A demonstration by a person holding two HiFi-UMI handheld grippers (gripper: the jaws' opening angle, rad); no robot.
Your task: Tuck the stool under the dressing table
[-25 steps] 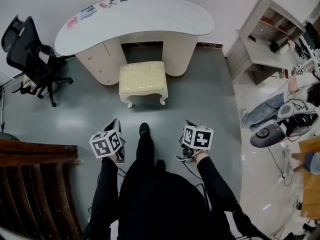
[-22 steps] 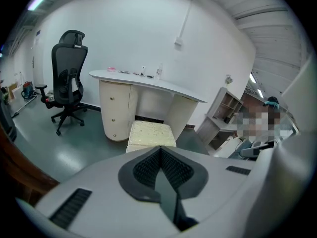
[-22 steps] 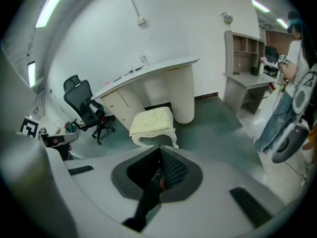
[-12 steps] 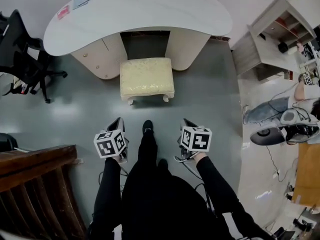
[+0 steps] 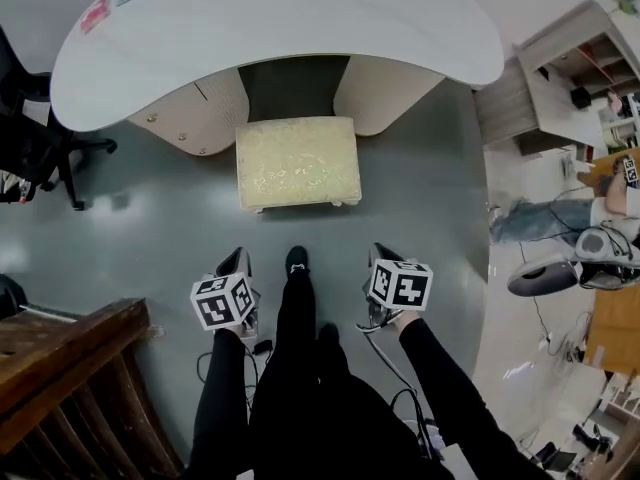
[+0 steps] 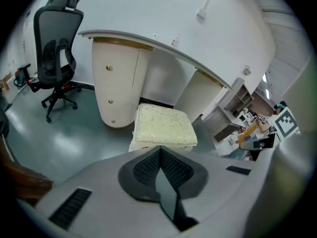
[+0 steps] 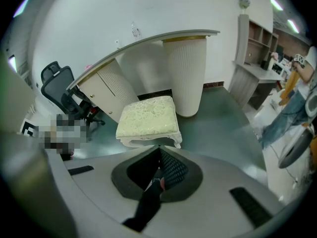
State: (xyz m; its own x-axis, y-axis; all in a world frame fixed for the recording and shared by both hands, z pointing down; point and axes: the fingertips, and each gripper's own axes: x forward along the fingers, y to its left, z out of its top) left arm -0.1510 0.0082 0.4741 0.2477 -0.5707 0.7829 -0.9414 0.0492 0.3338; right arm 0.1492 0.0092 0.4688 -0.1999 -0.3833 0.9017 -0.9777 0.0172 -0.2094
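The stool point(image 5: 297, 163), white-legged with a cream cushion, stands on the grey floor in front of the knee gap of the white curved dressing table point(image 5: 280, 18). Its back edge sits at the mouth of the gap. My left gripper point(image 5: 232, 264) and right gripper point(image 5: 381, 258) hang side by side a step short of the stool, touching nothing. In the left gripper view the stool point(image 6: 163, 125) lies just past the shut left gripper point(image 6: 159, 151). In the right gripper view the stool point(image 7: 147, 116) lies just beyond the shut right gripper point(image 7: 159, 152), with the table's ribbed leg point(image 7: 187, 76) behind it.
A black office chair point(image 5: 28, 128) stands left of the table. Dark wooden furniture point(image 5: 60, 368) fills the lower left. At the right are a shelf unit point(image 5: 570, 58) and a seated person's legs point(image 5: 545, 218). My own shoe point(image 5: 296, 260) is between the grippers.
The view has moved forward, so the table and stool now look larger and nearer. The stool has not moved relative to the table. Both grippers keep their place in front of me.
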